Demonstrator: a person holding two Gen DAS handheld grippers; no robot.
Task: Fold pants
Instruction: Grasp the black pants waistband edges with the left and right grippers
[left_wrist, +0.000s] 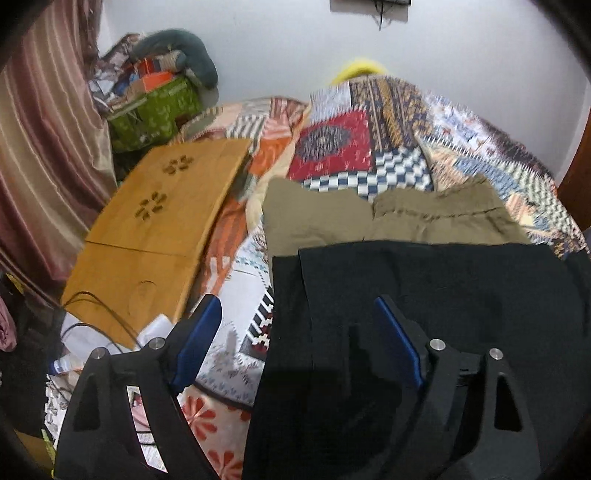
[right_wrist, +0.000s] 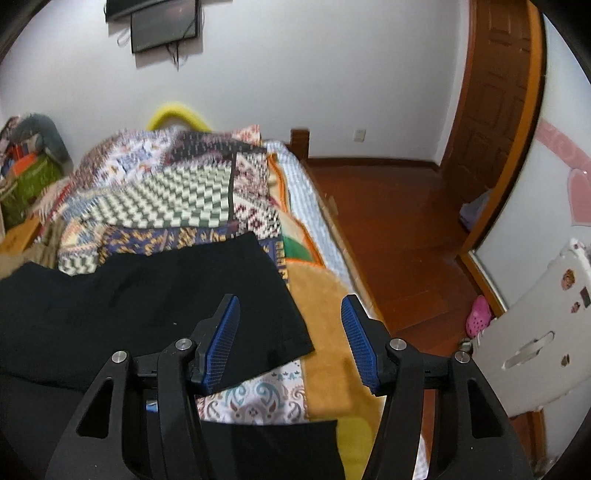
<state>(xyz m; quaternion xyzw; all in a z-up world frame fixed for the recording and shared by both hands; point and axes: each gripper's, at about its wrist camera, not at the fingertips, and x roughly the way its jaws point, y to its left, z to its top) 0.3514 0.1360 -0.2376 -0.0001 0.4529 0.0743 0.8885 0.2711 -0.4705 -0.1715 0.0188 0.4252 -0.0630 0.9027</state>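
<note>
Black pants (left_wrist: 424, 295) lie spread flat on the patterned bed quilt (left_wrist: 369, 147); they also show in the right wrist view (right_wrist: 147, 295). My left gripper (left_wrist: 299, 325) is open and empty, hovering over the pants' left edge. My right gripper (right_wrist: 290, 321) is open and empty, hovering over the pants' right corner and a tan blanket (right_wrist: 325, 314). A second piece of black cloth (right_wrist: 277, 443) lies below the right gripper.
Folded khaki pants (left_wrist: 388, 218) lie on the quilt beyond the black ones. A wooden lap tray (left_wrist: 155, 221) rests at the bed's left, with cables and clutter near it. A green box (left_wrist: 155, 110) stands in the corner. The wooden floor (right_wrist: 399, 229) and door are right of the bed.
</note>
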